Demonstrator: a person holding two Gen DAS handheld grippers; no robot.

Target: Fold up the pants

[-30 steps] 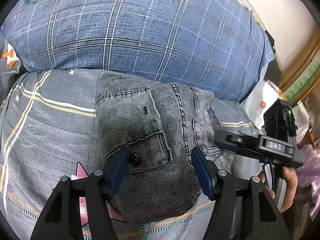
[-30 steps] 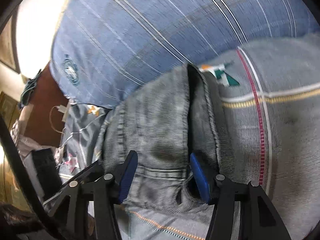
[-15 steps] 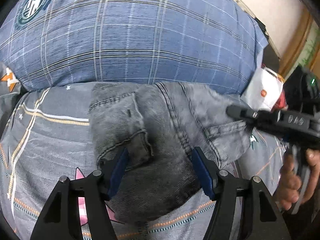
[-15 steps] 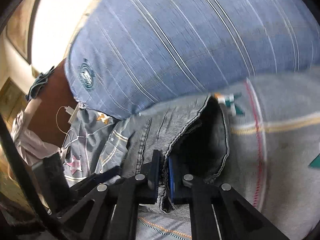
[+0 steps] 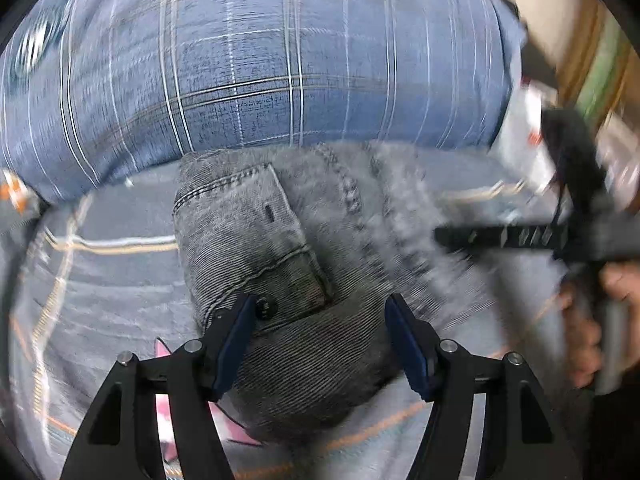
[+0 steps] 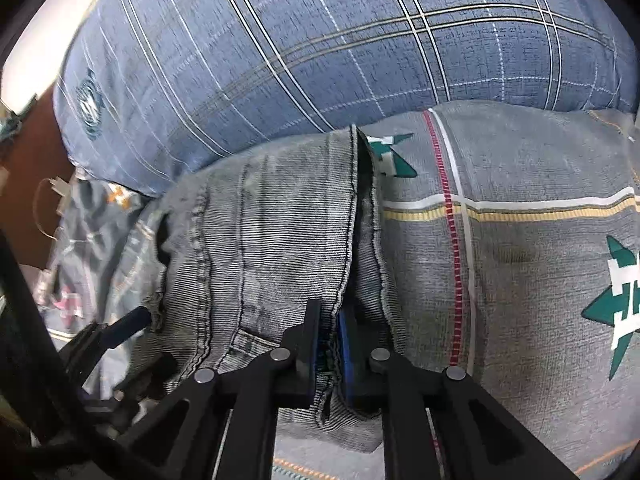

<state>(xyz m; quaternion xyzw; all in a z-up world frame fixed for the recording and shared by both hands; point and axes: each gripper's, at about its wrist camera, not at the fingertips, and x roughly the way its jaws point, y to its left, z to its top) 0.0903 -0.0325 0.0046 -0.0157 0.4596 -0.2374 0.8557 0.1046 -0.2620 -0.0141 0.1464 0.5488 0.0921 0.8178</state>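
Observation:
Grey denim pants (image 5: 288,264) lie bunched on a grey patterned bedspread (image 5: 112,272), a back pocket with a dark button facing up. My left gripper (image 5: 320,340) is open, its jaws spread over the near end of the pants. My right gripper (image 6: 329,344) is shut on the pants' top edge (image 6: 276,240) and pinches a fold of denim. The right gripper also shows in the left wrist view (image 5: 520,236), blurred, at the right side of the pants. The left gripper shows at the lower left of the right wrist view (image 6: 124,324).
A big blue plaid pillow (image 5: 260,64) lies right behind the pants, also in the right wrist view (image 6: 320,40). A white bag (image 5: 528,136) and wooden furniture stand at the right. A cable (image 6: 52,200) lies at the bed's left edge.
My right gripper shut on the pants' edge and has since pulled it out to the right, spreading the denim. My left gripper stayed open over the near end.

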